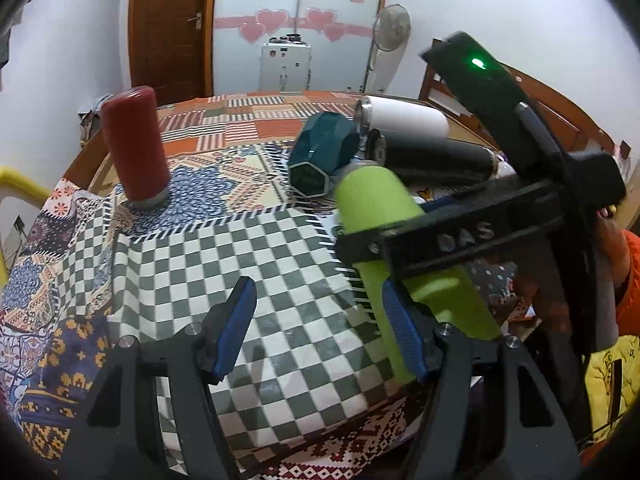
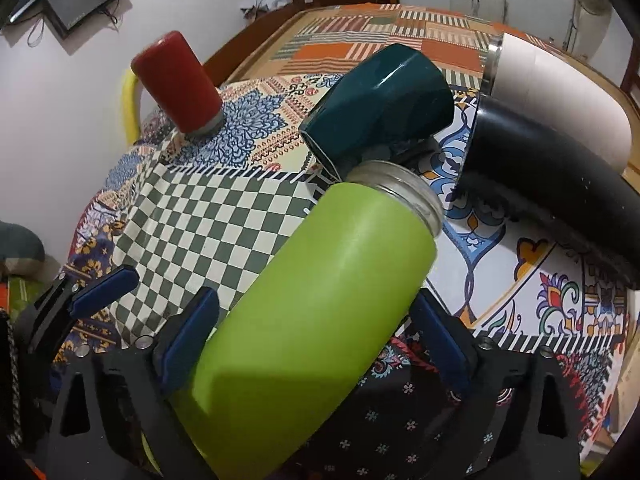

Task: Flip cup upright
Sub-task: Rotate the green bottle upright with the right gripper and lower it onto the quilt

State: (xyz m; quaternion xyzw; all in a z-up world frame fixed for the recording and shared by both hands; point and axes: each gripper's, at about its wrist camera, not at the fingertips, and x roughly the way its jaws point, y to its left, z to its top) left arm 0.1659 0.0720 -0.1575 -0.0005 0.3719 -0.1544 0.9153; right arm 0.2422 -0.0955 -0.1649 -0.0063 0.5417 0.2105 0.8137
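Over the patchwork cloth (image 1: 192, 248), we are clamping the tilted green cup (image 2: 316, 300) in our right gripper (image 2: 316, 320), while our left gripper (image 1: 320, 328) is hanging open beside it.

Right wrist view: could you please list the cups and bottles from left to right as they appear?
Red bottle → green bottle → teal cup → black bottle, with the white bottle just behind it.

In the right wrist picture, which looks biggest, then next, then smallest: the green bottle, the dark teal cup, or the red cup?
1. Lime green metal bottle, though it is nearest the camera, held in the right gripper.
2. Dark teal faceted cup.
3. Red cylindrical cup, farthest away.
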